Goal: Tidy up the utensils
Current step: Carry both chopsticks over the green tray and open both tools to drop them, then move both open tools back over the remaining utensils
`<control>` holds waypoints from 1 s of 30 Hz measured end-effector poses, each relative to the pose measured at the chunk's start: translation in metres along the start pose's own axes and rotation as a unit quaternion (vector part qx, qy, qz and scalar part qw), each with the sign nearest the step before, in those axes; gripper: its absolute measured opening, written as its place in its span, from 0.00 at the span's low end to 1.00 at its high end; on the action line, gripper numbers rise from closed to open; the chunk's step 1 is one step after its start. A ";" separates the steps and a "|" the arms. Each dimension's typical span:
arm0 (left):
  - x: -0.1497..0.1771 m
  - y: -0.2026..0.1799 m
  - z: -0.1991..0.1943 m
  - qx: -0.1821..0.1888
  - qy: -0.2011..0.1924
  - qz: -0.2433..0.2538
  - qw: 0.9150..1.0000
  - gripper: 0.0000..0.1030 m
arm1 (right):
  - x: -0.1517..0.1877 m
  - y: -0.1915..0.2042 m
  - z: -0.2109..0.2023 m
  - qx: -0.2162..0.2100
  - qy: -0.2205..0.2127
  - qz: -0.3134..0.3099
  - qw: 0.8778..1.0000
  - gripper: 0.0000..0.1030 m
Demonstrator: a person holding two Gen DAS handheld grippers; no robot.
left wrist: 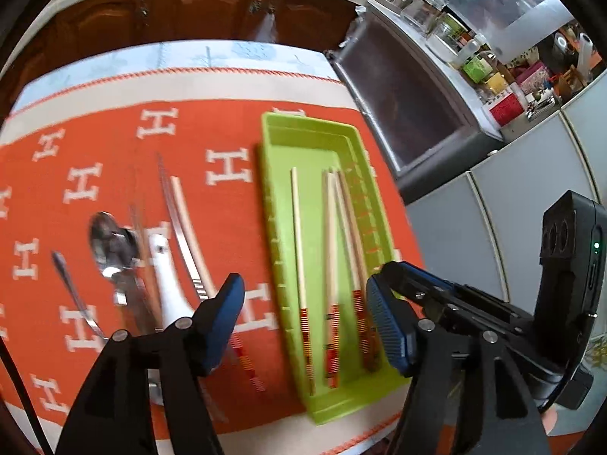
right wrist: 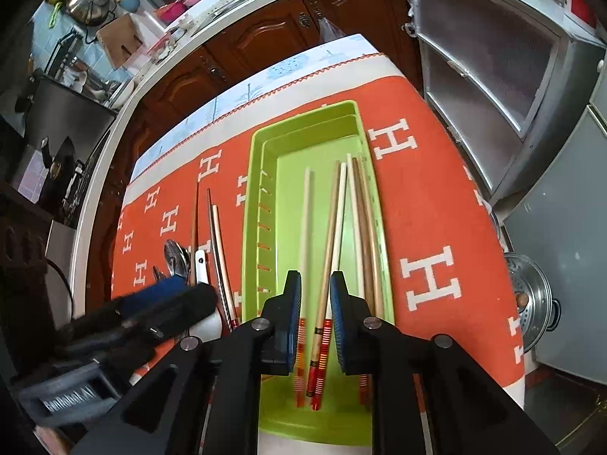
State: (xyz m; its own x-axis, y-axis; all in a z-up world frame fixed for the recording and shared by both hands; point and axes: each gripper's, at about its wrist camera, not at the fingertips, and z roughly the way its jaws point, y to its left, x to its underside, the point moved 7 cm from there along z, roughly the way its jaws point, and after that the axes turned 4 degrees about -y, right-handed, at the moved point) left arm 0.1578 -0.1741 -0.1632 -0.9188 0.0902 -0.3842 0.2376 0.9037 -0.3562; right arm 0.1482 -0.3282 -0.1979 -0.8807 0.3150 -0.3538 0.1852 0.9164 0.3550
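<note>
Right wrist view: my right hand-held gripper (right wrist: pixel 315 313) hangs low over the near end of the green tray (right wrist: pixel 265 144), jaws parted narrowly with chopsticks (right wrist: pixel 337 220) showing between the pads — whether they touch, I cannot tell. My left hand-held gripper (left wrist: pixel 303 322) is spread wide and empty, one finger above the orange cloth (left wrist: pixel 227 129), the other at the tray's right rim. A metal spoon (left wrist: pixel 110 242), a white ladle (left wrist: pixel 167 284) and more chopsticks (left wrist: pixel 186 227) lie on the counter cloth left of the tray.
</note>
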 end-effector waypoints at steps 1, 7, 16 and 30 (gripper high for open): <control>-0.001 0.005 -0.003 -0.007 0.000 0.002 1.000 0.64 | 0.001 0.003 0.001 0.000 0.000 -0.002 1.000 0.15; 0.000 0.037 -0.028 -0.026 0.016 0.008 0.999 0.64 | 0.006 0.024 -0.006 -0.021 -0.004 -0.012 1.000 0.15; 0.004 0.100 -0.074 -0.064 -0.001 -0.014 0.998 0.65 | 0.015 0.074 -0.015 -0.050 -0.002 -0.052 0.997 0.15; 0.031 0.157 -0.068 -0.055 0.014 -0.057 0.997 0.49 | 0.049 0.159 0.012 -0.088 0.034 -0.129 0.987 0.20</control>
State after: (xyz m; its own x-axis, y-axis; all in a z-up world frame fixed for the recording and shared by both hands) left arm 0.1453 -0.0008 -0.1736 -0.9464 -0.0052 -0.3229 0.0972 0.9489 -0.3001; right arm 0.1400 -0.1642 -0.1687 -0.9170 0.0539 -0.3952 -0.1226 0.9048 0.4079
